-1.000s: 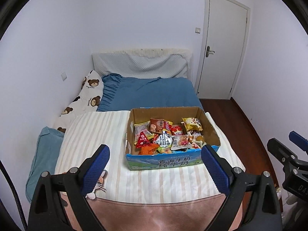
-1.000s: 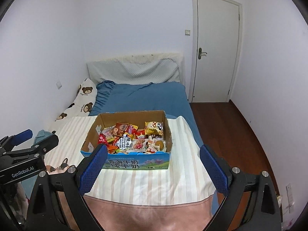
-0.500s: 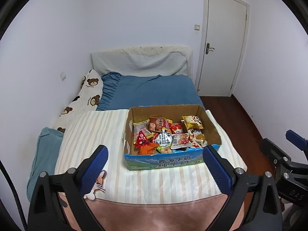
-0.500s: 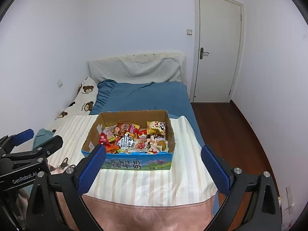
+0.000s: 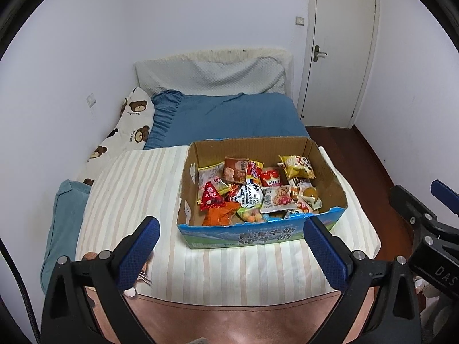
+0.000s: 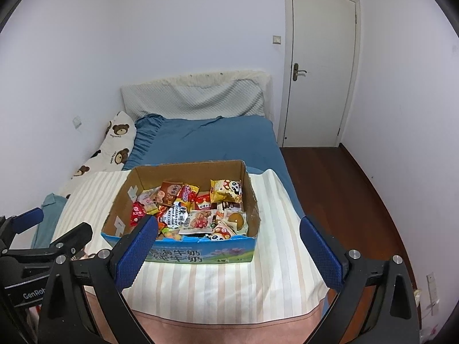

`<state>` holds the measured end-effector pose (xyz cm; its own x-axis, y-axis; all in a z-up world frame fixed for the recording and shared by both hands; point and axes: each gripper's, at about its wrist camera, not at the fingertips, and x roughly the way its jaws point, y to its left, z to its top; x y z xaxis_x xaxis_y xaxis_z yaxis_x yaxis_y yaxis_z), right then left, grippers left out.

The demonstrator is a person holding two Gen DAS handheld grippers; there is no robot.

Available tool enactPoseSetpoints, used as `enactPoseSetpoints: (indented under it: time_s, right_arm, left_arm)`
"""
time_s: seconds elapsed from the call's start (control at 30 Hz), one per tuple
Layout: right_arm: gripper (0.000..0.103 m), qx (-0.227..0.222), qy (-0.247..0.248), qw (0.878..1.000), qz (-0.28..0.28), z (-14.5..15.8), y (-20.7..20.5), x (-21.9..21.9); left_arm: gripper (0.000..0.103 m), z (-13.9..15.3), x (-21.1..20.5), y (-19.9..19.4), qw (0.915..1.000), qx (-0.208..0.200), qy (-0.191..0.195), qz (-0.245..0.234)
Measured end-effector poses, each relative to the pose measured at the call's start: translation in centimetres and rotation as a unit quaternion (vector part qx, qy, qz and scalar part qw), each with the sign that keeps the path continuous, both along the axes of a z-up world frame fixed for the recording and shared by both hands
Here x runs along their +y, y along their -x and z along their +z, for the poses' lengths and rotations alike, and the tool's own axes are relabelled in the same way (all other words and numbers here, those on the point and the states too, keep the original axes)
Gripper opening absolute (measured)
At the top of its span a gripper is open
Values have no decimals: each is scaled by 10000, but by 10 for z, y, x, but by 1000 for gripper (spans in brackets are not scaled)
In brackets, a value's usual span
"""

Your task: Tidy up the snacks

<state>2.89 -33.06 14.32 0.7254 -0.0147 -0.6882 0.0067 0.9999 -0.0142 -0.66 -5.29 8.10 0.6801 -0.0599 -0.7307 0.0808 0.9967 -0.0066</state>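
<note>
An open cardboard box (image 5: 258, 238) with a blue printed front stands on the striped blanket, also seen in the right wrist view (image 6: 200, 253). Several snack packets fill it, among them a red triangular packet (image 5: 210, 197) and a yellow panda packet (image 5: 297, 166) (image 6: 226, 190). My left gripper (image 5: 230, 223) hangs open in front of the box with nothing between its blue pads (image 5: 137, 255). My right gripper (image 6: 228, 220) is open too and holds nothing, its left pad (image 6: 134, 255) overlapping the box's near left corner in view. Neither gripper touches the box.
A cream striped blanket (image 5: 137, 189) covers the near half of the bed, with a blue sheet (image 5: 229, 120) beyond. A bear-print pillow (image 5: 129, 132) and a teal cushion (image 5: 66, 218) lie along the left wall. Wooden floor (image 6: 338, 189) and a shut white door (image 6: 318, 66) are on the right.
Both grippers have come forward and down towards the box, which now looks larger and nearer. The left jaws stand slightly wider than a second ago.
</note>
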Motion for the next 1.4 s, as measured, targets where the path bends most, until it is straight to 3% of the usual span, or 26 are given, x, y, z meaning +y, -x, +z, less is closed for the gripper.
enactPoseSetpoints:
  time_s: [0.53,1.4]
  right_arm:
    - [101,181,-67,9998,-21,-14,-7,-2]
    - [101,178,-103,9998,-71,-11,-2,-1]
  left_arm:
    - [103,-3,-3,-6,10000,32,-13,-2]
    - [103,-2,4,-4,9999,23,74,87]
